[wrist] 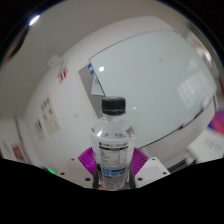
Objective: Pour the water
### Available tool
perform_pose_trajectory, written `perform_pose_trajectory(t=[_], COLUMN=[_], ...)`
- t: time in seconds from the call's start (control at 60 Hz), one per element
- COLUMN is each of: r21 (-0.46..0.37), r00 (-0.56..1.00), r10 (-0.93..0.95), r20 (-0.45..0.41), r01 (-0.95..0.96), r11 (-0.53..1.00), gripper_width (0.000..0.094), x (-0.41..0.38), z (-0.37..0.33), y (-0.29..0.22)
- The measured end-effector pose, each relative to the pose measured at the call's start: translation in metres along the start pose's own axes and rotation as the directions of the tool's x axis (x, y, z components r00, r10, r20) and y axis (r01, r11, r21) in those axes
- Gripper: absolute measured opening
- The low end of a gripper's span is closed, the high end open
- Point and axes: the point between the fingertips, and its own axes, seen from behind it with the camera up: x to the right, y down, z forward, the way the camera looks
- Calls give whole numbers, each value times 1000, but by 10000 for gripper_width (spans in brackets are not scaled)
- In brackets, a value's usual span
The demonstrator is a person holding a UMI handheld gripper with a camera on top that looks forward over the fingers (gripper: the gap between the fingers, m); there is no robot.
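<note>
A clear plastic water bottle (113,142) with a dark cap (113,104) and a white and blue label stands upright between my fingers. My gripper (113,163) is shut on the bottle's lower body, and the purple pads (89,158) press against both of its sides. Behind the bottle lies a white tabletop (140,75), seen tilted. The bottle's base is hidden between the fingers.
A white sheet or box with printed marks (48,118) lies to the left of the bottle. Dark edges and a pale surface (195,95) show to the right, beyond the table.
</note>
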Motion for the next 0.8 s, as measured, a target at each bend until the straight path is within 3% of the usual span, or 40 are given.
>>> perform_pose_trajectory(t=[0.133,0.267,0.367,0.583,0.683,0.8], r21=[-133,-289,-348,-410,-382,-389], r00=[921,872,854,858,862,864], r10=[-360,-451,-483,-470,-456,-449], r20=[-150,-193,-193,-209,-221,-227], r01=[342,389,400,360,353,343], r11=[930,875,847,838,854,855], gripper_width=[394,397,398,410,407,527], x=[85,124,156,194,195,195], z=[-14,-15,-19,-27,-29,-29], y=[44,110,149,189,187,187])
